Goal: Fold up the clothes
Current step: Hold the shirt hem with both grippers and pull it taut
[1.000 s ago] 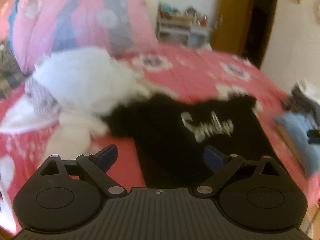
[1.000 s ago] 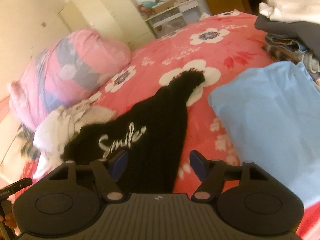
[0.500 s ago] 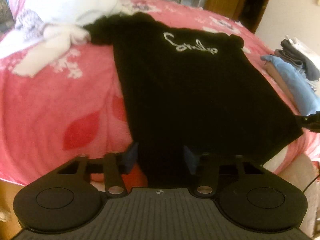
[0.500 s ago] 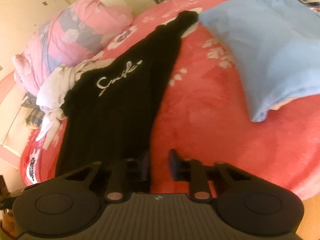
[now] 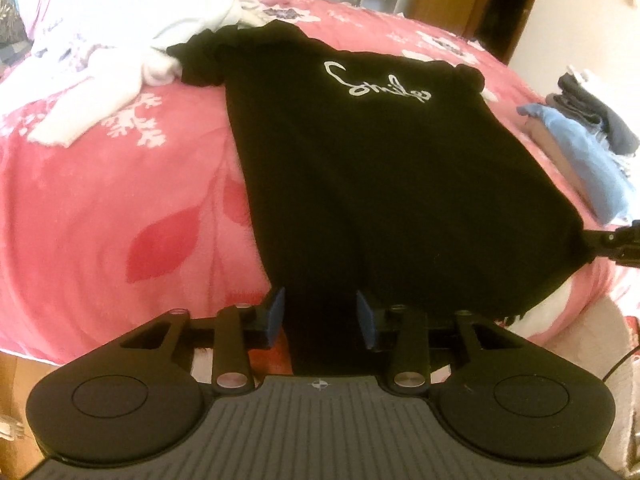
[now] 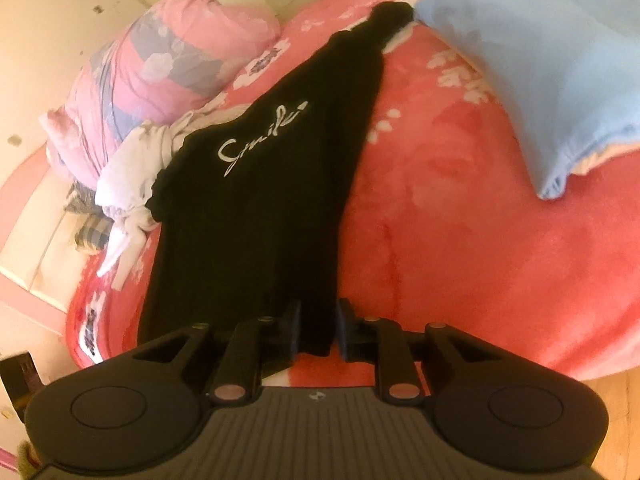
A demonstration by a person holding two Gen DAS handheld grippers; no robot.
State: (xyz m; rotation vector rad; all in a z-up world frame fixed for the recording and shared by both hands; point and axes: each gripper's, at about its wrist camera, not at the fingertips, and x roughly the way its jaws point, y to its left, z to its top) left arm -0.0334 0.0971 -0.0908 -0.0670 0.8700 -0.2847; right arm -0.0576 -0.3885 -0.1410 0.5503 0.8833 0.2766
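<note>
A black T-shirt (image 5: 360, 160) with white "Smile" script lies flat, print up, on the red floral bed cover (image 5: 100, 200). Its hem is at the near bed edge. My left gripper (image 5: 320, 316) is shut on the hem's left corner, and black cloth fills the gap between its blue pads. The right gripper's tip (image 5: 612, 242) shows at the far right, pinching the other hem corner. In the right wrist view the T-shirt (image 6: 260, 220) runs away from me, and my right gripper (image 6: 318, 330) is shut on its near corner.
A heap of white clothes (image 5: 120, 40) touches the shirt's far left sleeve. A folded light blue garment (image 6: 540, 60) lies to the right, with a dark clothes stack (image 5: 592, 104) beyond it. A pink quilt bundle (image 6: 168, 72) sits at the head. The bed edge is just below both grippers.
Both grippers came down to the shirt's hem and went from wide open to shut on it. The shirt now lies spread and drawn toward the near bed edge.
</note>
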